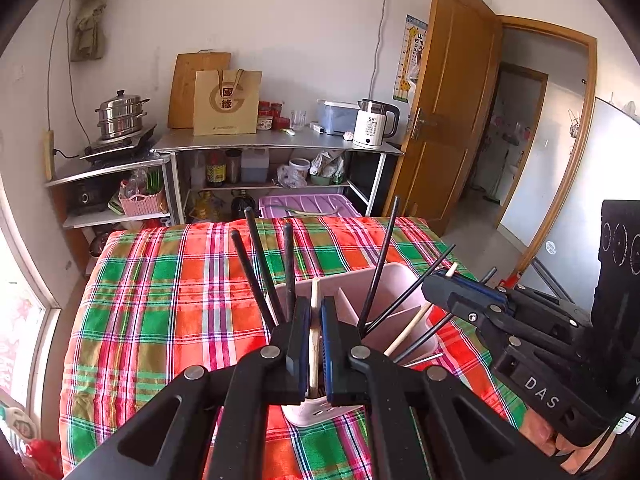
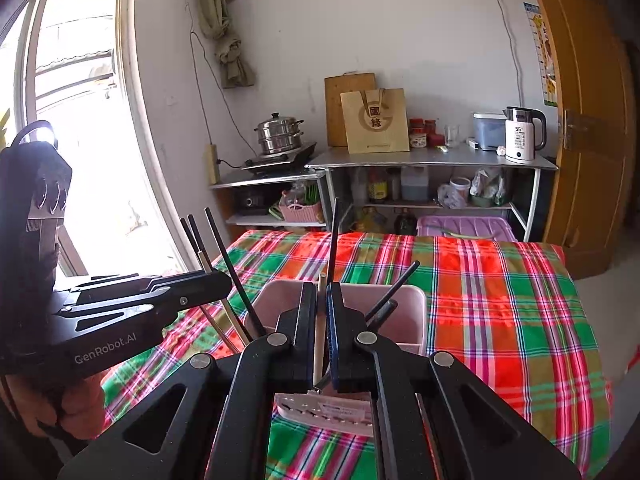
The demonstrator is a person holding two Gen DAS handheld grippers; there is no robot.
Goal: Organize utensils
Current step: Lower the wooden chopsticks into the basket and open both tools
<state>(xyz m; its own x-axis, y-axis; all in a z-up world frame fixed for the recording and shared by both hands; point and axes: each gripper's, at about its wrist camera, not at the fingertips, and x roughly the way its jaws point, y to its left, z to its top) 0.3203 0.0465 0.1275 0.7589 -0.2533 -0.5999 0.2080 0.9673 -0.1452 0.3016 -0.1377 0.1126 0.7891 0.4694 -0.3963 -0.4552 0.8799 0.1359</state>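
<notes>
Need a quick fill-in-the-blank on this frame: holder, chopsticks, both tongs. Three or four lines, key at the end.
1. Each pair of tongs, left tongs and right tongs, is shut on one light wooden ____.
2. The divided utensil holder is ____ in colour.
3. The chopsticks already standing in the holder, such as the black chopsticks, are mostly ____ in colour.
4. The holder stands on a ____ patterned tablecloth.

Missing words: chopstick; pink; black; plaid
</notes>
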